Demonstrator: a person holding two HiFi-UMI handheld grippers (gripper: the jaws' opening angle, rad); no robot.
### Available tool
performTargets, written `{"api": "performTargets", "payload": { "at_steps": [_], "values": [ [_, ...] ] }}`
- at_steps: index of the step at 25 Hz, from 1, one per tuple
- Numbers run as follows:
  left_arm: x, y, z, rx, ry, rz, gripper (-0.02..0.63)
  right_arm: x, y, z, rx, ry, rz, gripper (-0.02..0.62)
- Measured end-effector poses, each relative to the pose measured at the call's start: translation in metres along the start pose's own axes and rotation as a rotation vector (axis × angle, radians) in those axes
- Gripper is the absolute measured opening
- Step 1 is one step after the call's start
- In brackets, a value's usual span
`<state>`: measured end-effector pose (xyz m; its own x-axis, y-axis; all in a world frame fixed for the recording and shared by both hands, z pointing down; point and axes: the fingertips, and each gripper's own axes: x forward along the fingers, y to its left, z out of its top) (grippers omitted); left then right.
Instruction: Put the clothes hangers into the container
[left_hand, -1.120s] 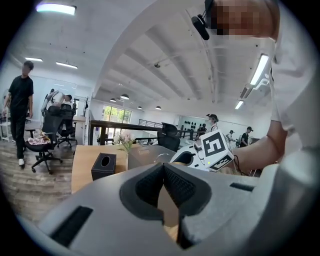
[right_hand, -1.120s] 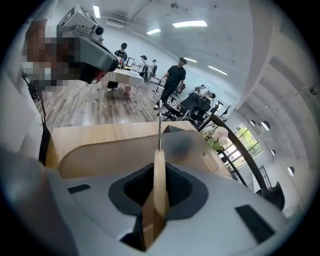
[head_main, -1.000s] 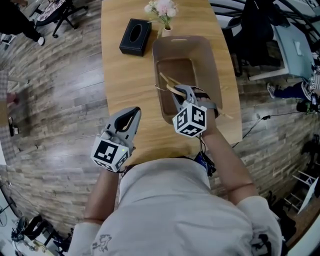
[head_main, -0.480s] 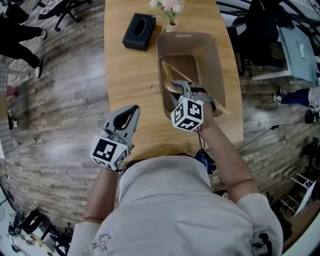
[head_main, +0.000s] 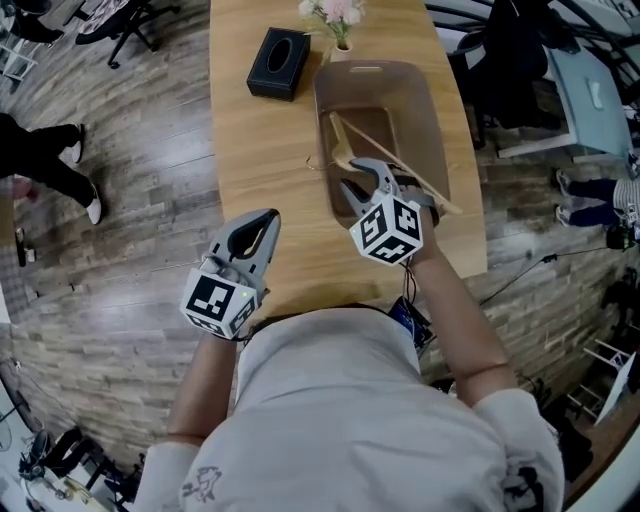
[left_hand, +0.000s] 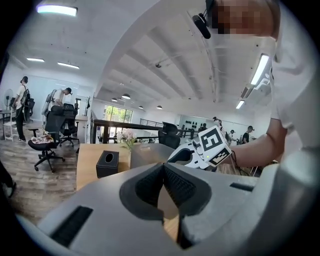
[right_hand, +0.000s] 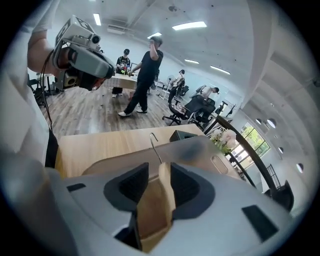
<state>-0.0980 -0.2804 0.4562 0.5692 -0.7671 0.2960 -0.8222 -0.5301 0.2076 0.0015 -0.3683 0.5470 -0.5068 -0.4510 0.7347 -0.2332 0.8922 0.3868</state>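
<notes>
The left gripper (head_main: 264, 226) hangs shut and empty over the desk (head_main: 260, 150). Beyond it, the right gripper's (head_main: 358, 176) jaws have just been opening and stand wide. The hanger (head_main: 420, 181) lies loose between them, propped across the container (head_main: 432, 110) with one end over the rim. Withdrawing could snag the hanger and tip it out.

One translucent brown plastic container (head_main: 428, 112); seemingly two wooden clothes hangers (head_main: 365, 140) inside; one black tissue box (head_main: 279, 62) at eleven o'clock; one flower vase (head_main: 341, 40).
</notes>
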Motion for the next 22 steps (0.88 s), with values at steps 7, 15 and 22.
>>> {"api": "performTargets", "payload": {
  "at_steps": [7,15,22],
  "values": [
    [-0.023,-0.011,0.009,0.044,-0.018,-0.054,0.006,-0.035,0.003,0.008,0.133,-0.03,-0.082,0.143],
    [-0.066,-0.025,0.017,0.094,-0.051,-0.105,0.008,-0.083,0.019,0.024,0.28,-0.088,-0.199,0.107],
    [-0.104,-0.037,0.02,0.144,-0.077,-0.153,0.007,-0.122,0.046,0.044,0.352,-0.144,-0.293,0.072]
  ]
}}
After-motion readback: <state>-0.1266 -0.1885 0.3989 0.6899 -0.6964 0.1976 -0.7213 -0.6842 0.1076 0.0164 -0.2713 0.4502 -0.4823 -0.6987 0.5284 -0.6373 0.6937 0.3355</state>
